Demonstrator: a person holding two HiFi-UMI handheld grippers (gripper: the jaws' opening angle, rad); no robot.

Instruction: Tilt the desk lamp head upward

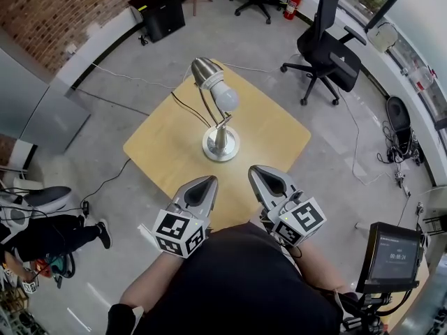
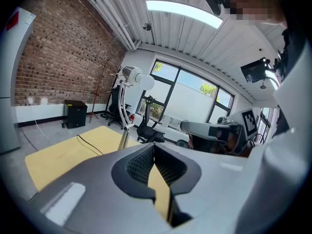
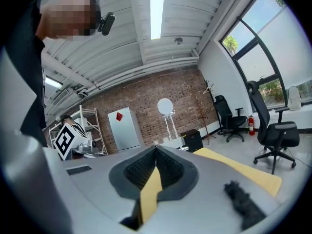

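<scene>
Nearest are two grippers, one in each hand, held over the near edge of the bench [image 1: 276, 135]. Each carries one cube with black-and-white square markers, which are patterns and not letters. The left gripper [image 1: 209, 181] has its jaws pressed together with nothing between them, and its own view shows the same. The right gripper [image 1: 256, 171] is likewise closed and empty. Both point toward the lamp without touching it.

Off to the right, one screen [image 1: 393, 249] on a stand shows a few lines of writing too small to read.

The bench is a single square one with a yellow wood top. On it, near the middle, stands the one desk lamp [image 1: 221, 144] on a round metal base. Its lamp head [image 1: 203, 70] is a silver shade leaning toward the far-left corner, with one white bulb [image 1: 225, 98] showing. One black cord [image 1: 186, 108] runs from the lamp across the top.

Beyond it stand two black office chairs [image 1: 326, 51], one red fire extinguisher [image 1: 292, 4] and one black cabinet [image 1: 159, 11] against a brick wall [image 1: 63, 12].
</scene>
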